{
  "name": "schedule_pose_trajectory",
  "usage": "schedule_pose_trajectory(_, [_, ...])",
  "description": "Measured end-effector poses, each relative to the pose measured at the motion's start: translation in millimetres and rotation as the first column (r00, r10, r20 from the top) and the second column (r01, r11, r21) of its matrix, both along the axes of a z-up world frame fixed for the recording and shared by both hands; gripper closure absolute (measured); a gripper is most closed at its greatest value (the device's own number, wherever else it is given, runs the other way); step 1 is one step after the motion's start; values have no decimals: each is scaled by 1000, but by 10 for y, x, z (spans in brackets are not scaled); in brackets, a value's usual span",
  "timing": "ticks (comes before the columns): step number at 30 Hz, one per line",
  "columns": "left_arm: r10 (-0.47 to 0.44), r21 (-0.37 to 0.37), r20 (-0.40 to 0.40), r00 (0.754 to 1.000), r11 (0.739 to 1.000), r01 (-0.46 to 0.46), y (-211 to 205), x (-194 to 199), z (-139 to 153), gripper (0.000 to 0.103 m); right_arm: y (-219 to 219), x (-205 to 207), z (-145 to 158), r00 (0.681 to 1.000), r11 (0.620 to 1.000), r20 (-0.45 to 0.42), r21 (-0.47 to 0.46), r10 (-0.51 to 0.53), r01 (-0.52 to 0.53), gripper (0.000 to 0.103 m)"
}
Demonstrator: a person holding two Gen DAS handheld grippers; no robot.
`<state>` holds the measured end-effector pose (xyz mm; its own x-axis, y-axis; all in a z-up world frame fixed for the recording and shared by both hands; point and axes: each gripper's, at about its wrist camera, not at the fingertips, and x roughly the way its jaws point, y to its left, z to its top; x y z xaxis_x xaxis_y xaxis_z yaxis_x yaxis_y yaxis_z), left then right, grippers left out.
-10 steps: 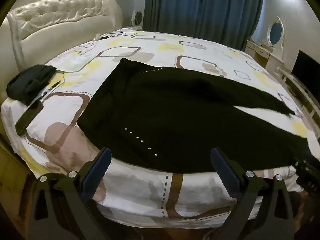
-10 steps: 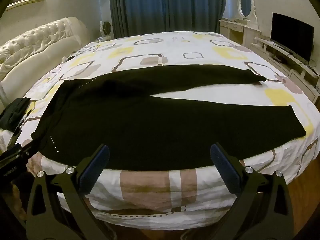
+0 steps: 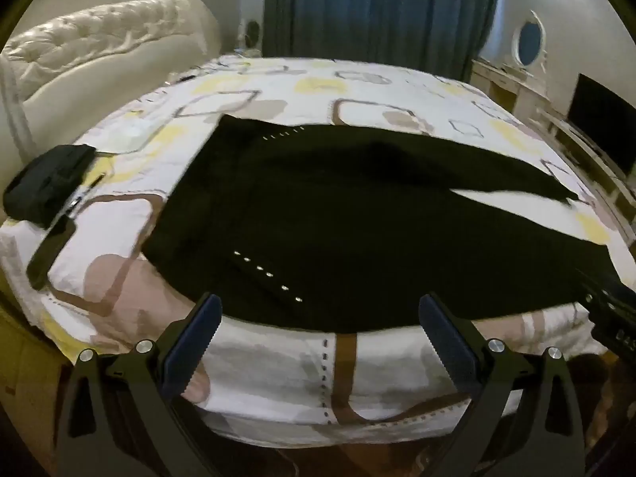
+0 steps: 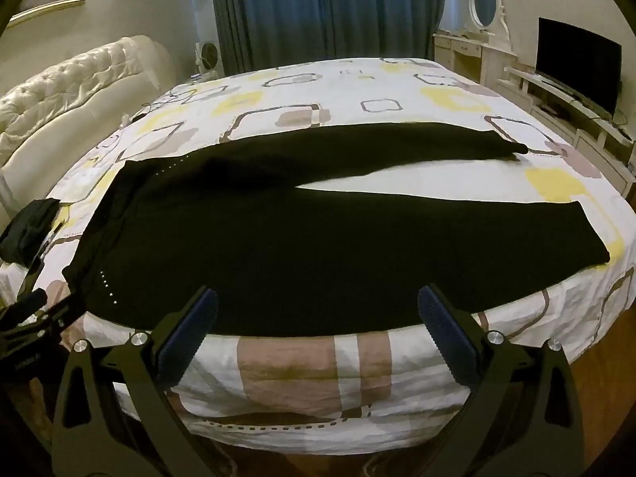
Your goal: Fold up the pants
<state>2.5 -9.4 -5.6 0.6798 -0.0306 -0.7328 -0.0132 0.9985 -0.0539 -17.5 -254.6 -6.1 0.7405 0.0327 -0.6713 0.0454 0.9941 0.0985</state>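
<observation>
Black pants [image 3: 338, 218] [image 4: 278, 230] lie flat on the patterned bed sheet [image 3: 278, 91] [image 4: 318, 91], waist to the left and the two legs spread apart toward the right. Small silver studs mark the waist area. My left gripper [image 3: 318, 342] hovers open in front of the bed's near edge, below the waist end. Further right along that edge, my right gripper [image 4: 318, 338] is open too, below the near leg. Nothing sits between either pair of fingers. The left gripper's body [image 4: 28, 326] shows at the left edge of the right wrist view.
A folded dark garment [image 3: 47, 183] [image 4: 26, 230] and a dark strap-like item [image 3: 51, 246] lie at the bed's left corner. A tufted cream headboard [image 3: 99, 47] stands to the left. Blue curtains [image 4: 326, 12], a dressing table [image 4: 477, 51] and a TV [image 4: 576, 63] are beyond the bed.
The left wrist view has shifted slightly, with motion blur; the pants sit a little higher in it. The right wrist view is almost unchanged.
</observation>
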Motion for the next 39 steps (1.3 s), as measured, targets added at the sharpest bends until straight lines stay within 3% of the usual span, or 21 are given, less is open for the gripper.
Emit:
schedule_pose_trajectory(7, [31,-38,-12,999,999,-32,90,37,-2,4,-59,52,55,1000,1000,-14,11,3,-3,2])
schedule_pose_trajectory(39, [-4,14,4,1000,1000,4,21,17,-50,4,31,32,-35,1000,1000,-30,14,8,-8,2])
